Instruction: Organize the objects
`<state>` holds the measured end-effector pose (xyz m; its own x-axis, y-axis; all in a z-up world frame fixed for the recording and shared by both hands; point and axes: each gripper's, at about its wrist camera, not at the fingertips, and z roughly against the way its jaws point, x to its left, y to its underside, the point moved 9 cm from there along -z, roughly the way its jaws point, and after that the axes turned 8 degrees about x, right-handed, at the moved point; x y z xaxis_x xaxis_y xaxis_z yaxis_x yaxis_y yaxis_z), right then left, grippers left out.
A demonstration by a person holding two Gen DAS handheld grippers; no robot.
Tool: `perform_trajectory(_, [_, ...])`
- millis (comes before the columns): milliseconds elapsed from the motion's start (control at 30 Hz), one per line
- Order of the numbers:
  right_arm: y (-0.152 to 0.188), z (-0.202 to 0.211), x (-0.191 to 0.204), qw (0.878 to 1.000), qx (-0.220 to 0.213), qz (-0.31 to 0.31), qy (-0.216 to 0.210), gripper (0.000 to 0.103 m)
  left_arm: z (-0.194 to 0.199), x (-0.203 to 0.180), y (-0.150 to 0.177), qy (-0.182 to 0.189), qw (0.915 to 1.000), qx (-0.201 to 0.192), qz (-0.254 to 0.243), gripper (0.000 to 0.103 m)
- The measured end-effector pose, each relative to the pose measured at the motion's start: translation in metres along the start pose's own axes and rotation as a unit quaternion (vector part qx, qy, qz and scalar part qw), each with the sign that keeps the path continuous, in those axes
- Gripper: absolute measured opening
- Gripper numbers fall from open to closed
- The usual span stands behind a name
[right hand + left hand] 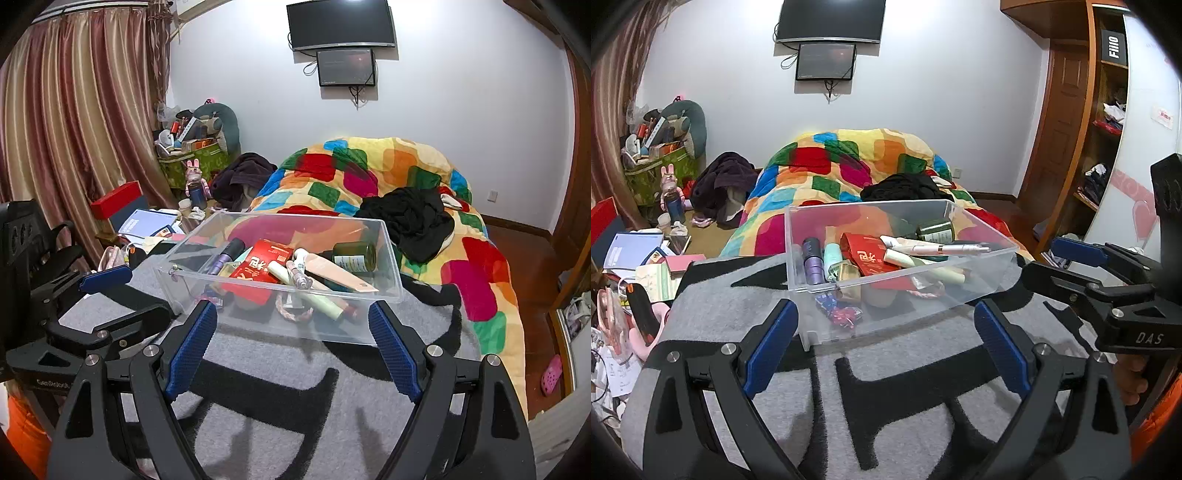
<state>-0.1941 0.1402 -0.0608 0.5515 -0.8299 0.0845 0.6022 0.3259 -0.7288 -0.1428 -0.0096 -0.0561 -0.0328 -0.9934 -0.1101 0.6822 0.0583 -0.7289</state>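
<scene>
Bin (384,258) contents jumbled, lower items obscured, both grippers spread.

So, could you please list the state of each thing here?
Left gripper: open, holding nothing.
Right gripper: open, holding nothing.
Clear plastic box: no lid, upright, partly filled.
Dark green jar: on its side.
Wall-mounted black monitors: dark.
</scene>
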Motion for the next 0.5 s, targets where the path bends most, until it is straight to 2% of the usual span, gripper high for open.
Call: perform_trajectory(500, [-0.0003, 0.003, 0.0047, 1.0, -0.003, 0.0, -0.004, 0.082, 0.0045, -0.0034, -0.0002, 0.004, 1.0, -0.007, -0.004, 0.097])
